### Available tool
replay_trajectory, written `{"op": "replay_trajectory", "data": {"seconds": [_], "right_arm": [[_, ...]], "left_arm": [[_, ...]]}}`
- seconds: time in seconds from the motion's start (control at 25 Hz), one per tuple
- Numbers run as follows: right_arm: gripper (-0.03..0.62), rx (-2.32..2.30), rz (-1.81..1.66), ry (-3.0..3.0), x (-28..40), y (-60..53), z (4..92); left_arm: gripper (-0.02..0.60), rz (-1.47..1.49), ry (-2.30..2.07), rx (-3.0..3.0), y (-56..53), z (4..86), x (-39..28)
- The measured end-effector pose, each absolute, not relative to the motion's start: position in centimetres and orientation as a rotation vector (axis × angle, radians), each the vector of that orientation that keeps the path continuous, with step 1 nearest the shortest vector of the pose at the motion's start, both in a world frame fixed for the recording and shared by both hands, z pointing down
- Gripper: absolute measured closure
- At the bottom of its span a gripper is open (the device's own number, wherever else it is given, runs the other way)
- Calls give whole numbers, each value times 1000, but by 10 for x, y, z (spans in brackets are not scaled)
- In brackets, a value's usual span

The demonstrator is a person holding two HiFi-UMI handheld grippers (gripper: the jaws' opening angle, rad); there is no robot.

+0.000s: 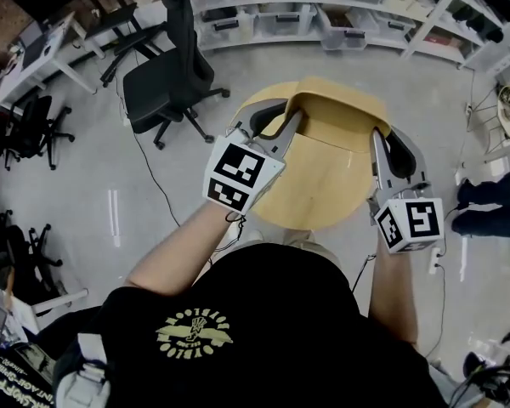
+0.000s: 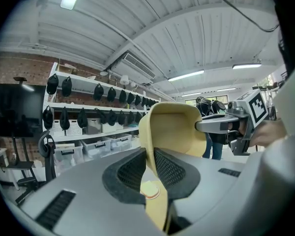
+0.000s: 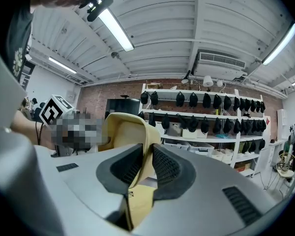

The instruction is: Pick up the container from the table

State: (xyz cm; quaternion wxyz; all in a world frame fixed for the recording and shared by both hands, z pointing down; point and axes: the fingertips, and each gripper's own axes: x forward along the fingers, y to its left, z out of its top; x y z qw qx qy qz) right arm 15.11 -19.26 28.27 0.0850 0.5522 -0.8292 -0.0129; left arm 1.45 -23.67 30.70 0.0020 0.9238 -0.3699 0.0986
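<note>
- Head view: a person stands at a small round table [image 1: 319,195], one claw in each hand. The yellow container [image 1: 340,113] sits over the table's far edge, between the two claws.
- Head view: the left gripper [image 1: 282,124] is on the container's left end and the right gripper [image 1: 386,143] on its right end. The long axis runs from claw to claw, across the person's front. Neither hand is nearer, as each already has its own end.
- Head view: from above I cannot tell whether the base is clear of the table top.
- Left gripper view: the jaws [image 2: 148,157] are clamped on the thin yellow wall, one ribbed pad on each face and no gap showing. The tub [image 2: 176,127] opens away to the right, and the other claw is pinched on the far rim. Storage shelves fill the background, and no table shows under the tub.
- Right gripper view: it mirrors the left. The jaws [image 3: 146,162] are closed on the near wall, and the tub [image 3: 124,132] curves off to the left.
- Judgement: the grip is made at both ends. What remains turns on raising both hands evenly, because one hand lagging would tilt the long axis and strain the thin rim.
</note>
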Motion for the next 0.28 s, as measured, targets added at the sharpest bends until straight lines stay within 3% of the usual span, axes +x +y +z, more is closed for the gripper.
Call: {"op": "replay_trajectory", "data": {"seconds": [0.28], "right_arm": [[517, 1652, -49, -2476, 142, -187, 277]], "left_arm": [[517, 322, -1150, 2902, -231, 306, 7]]}}
